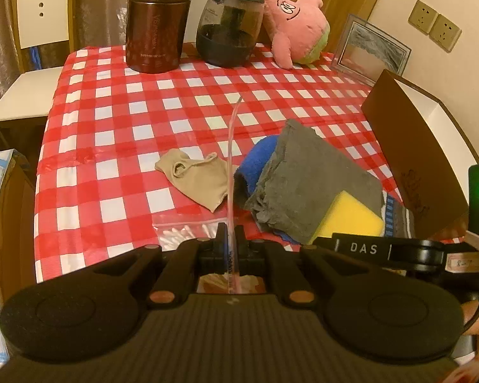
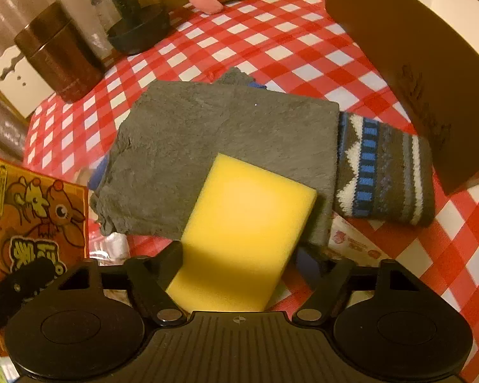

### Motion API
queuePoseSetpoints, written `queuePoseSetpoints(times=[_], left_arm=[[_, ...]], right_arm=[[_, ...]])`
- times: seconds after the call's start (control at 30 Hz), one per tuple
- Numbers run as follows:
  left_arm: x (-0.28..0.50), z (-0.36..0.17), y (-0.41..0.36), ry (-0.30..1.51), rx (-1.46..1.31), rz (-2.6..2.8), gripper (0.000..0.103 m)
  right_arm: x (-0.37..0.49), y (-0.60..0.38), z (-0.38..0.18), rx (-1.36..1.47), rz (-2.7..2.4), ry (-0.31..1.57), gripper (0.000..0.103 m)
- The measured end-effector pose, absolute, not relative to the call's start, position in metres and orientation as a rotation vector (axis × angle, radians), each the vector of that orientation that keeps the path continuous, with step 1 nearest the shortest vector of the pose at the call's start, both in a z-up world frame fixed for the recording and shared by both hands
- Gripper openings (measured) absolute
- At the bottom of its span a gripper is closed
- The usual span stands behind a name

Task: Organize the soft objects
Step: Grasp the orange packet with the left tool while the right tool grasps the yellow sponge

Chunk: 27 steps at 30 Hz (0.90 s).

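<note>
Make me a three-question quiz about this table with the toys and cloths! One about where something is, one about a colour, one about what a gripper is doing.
1. Where does the yellow sponge lie?
A. partly on the grey cloth
B. inside the brown box
C. under the pink plush toy

2. What colours are the tablecloth squares?
A. green and yellow
B. red and white
C. blue and black

3. What is the left gripper doing?
A. hanging open
B. squeezing the plush toy
C. shut on a thin plastic bag edge

Answers: 1 A, the sponge overlaps the cloth's near corner. 2 B, red and white checks cover the table. 3 C, its fingers pinch the clear sheet, which stands upright.
</note>
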<state>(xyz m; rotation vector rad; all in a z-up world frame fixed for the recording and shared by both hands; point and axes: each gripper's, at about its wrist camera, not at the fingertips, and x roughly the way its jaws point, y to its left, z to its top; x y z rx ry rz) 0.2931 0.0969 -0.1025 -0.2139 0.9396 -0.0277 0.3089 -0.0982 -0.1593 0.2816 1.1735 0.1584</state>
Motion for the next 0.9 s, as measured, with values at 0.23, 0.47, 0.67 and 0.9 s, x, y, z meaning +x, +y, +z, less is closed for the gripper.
queuePoseSetpoints(times=[0.23, 0.47, 0.67, 0.9], left_arm=[[0.288, -0.098, 0.091, 0.931, -0.202, -0.037, 0.002], [0.281, -0.094, 0.083, 0.928, -0.19, -0.043, 0.002], [0.282, -0.093, 0.084, 0.928, -0.177, -0.047, 0.002], [0.285, -0.097, 0.092, 0.942, -0.181, -0.041, 0.002]], right_arm=[[0.297, -0.116, -0.146, 0.285, 0.219, 1.127, 0.042], [0.284, -0.127, -0.134, 0.275, 0.29, 1.113, 0.037], [0.282, -0.123, -0.134, 0.304, 0.261, 1.091, 0.084], [0.296, -0.098, -0.147, 0.262, 0.173, 1.151, 0.084]])
